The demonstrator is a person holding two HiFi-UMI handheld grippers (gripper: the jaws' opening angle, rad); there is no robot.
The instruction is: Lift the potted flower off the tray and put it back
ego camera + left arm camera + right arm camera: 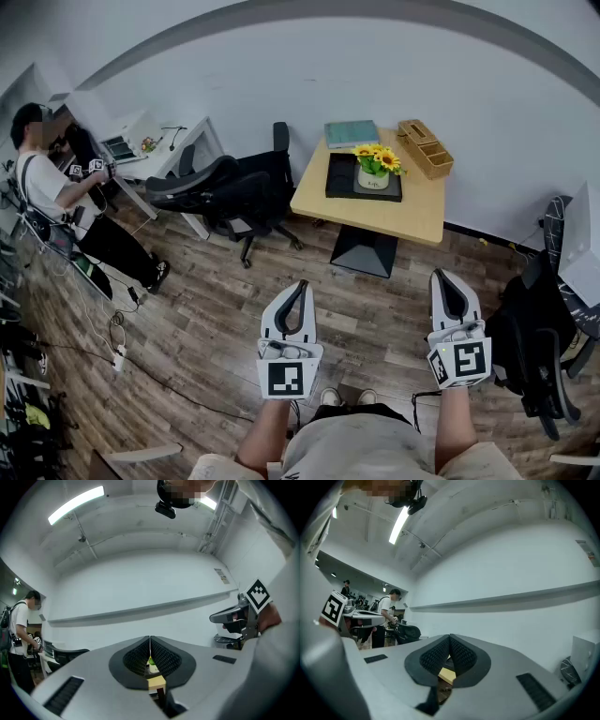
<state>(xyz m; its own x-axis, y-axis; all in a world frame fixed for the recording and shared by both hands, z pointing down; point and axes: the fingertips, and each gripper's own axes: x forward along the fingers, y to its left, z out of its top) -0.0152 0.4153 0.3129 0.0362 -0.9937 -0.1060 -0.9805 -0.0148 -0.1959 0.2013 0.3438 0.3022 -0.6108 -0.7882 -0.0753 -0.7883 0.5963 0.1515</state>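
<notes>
Left tool (300, 286), right tool (444, 276) both clenched, empty, well apart from potted flower (375, 169) on tray (337, 174); its label unreadable

We hold the white plastic left gripper (301, 284) and the matching right gripper (441, 276) side by side before us, bare forearms (265, 433) extended, both pointing roughly level, their dark ribbed fingers (138, 658) pressed shut together.

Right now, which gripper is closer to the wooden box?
Right. The right gripper is in line with the wooden box, well short of it; the left gripper is off to its left.
</notes>
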